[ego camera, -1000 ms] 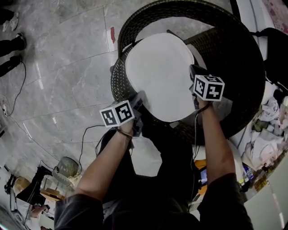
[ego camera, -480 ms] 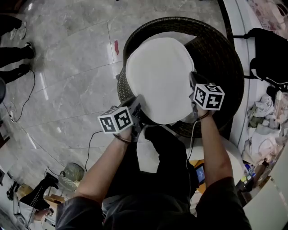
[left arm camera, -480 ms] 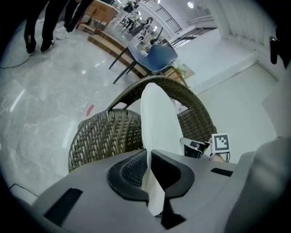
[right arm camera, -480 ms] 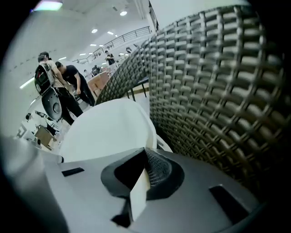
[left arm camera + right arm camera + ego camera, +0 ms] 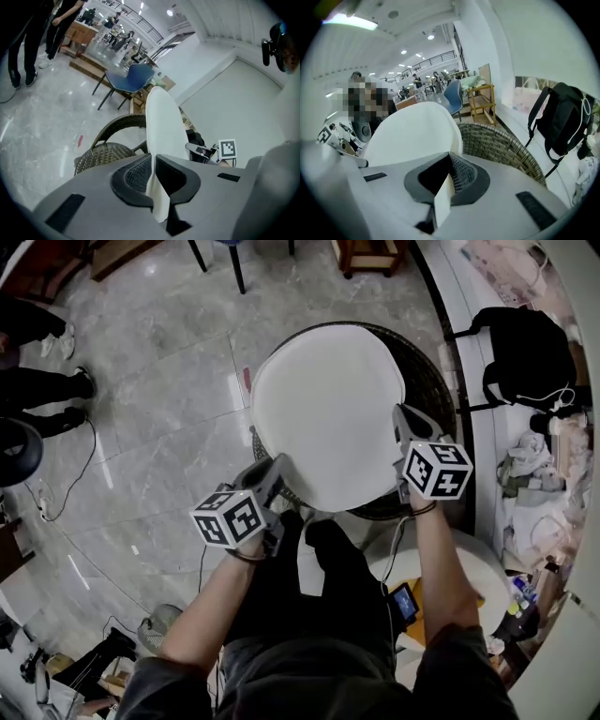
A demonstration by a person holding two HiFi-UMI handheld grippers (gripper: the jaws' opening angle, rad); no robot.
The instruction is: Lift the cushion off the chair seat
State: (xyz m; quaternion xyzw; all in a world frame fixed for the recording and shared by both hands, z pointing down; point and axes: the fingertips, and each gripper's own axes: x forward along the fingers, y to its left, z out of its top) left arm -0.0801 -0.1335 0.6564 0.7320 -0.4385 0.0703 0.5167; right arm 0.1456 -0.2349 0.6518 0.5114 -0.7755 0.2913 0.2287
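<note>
A round white cushion [image 5: 328, 416] hangs in the air above the dark wicker chair [image 5: 431, 390], covering most of it in the head view. My left gripper [image 5: 278, 468] is shut on the cushion's near-left edge, and the thin white rim [image 5: 161, 136] runs between its pads. My right gripper [image 5: 398, 420] is shut on the cushion's right edge [image 5: 443, 197]. In the left gripper view the wicker chair [image 5: 105, 152] lies below the cushion. In the right gripper view the cushion [image 5: 412, 131] stands beside the chair's woven rim [image 5: 501, 147].
Grey marble floor [image 5: 159, 409] lies to the left, with a person's legs [image 5: 37, 381] at the far left. A black backpack [image 5: 520, 357] and piled clutter [image 5: 544, 484] are on the right. A blue chair [image 5: 129, 79] stands further off. Cables trail on the floor.
Both grippers have risen with the cushion, which has come up off the chair seat and now hides most of the chair. The floor and surroundings look further below.
</note>
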